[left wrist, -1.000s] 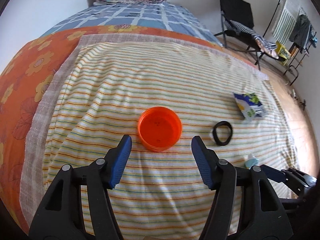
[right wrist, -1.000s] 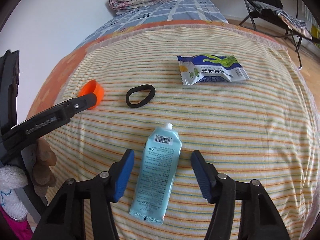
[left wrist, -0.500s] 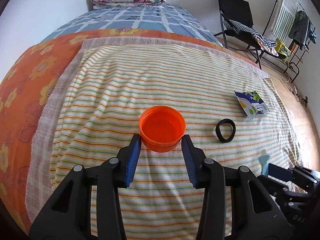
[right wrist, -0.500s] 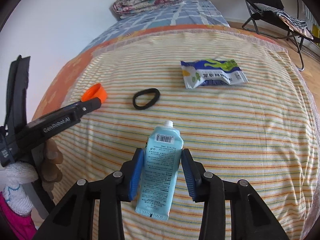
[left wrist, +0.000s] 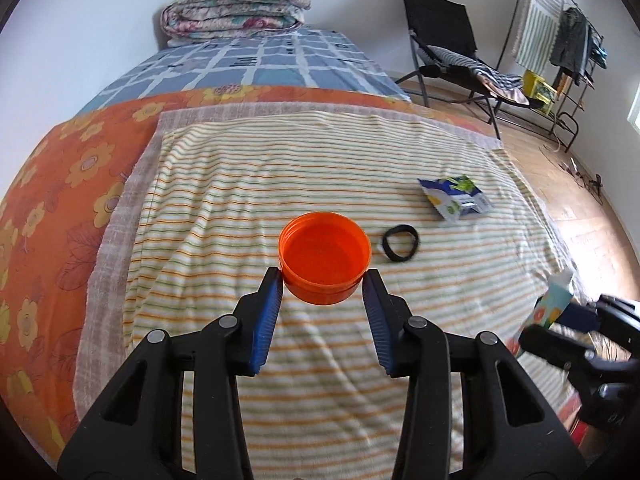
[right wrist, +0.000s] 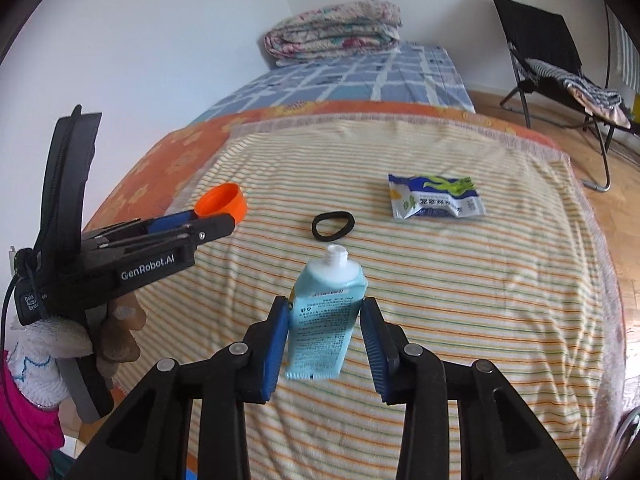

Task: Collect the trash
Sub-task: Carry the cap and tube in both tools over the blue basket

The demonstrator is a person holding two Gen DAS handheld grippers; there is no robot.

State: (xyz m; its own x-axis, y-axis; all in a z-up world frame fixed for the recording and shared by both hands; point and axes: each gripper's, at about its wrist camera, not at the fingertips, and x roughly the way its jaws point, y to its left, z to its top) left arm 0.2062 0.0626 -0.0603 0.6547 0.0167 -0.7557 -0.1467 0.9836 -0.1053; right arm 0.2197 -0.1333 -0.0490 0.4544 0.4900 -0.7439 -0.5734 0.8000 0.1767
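Trash in both claws, lifted clear of the bed: orange cap pinched across its rim by left claw, blue tube clamped flat-sided in right claw. Left behind near the bed's right edge: black hair tie and snack wrapper, presumably next for collecting.

white walls | wood floor | bed | black folding chair

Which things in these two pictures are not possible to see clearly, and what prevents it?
- Blue tube: small print unreadable in the right wrist view; blurred and partly behind the right tool in the left wrist view.
- Orange cup: its underside is hidden in both views; the left tool covers part of it in the right wrist view.
- Snack packet: its text is too small.
- Person's hand: partly behind the left tool.
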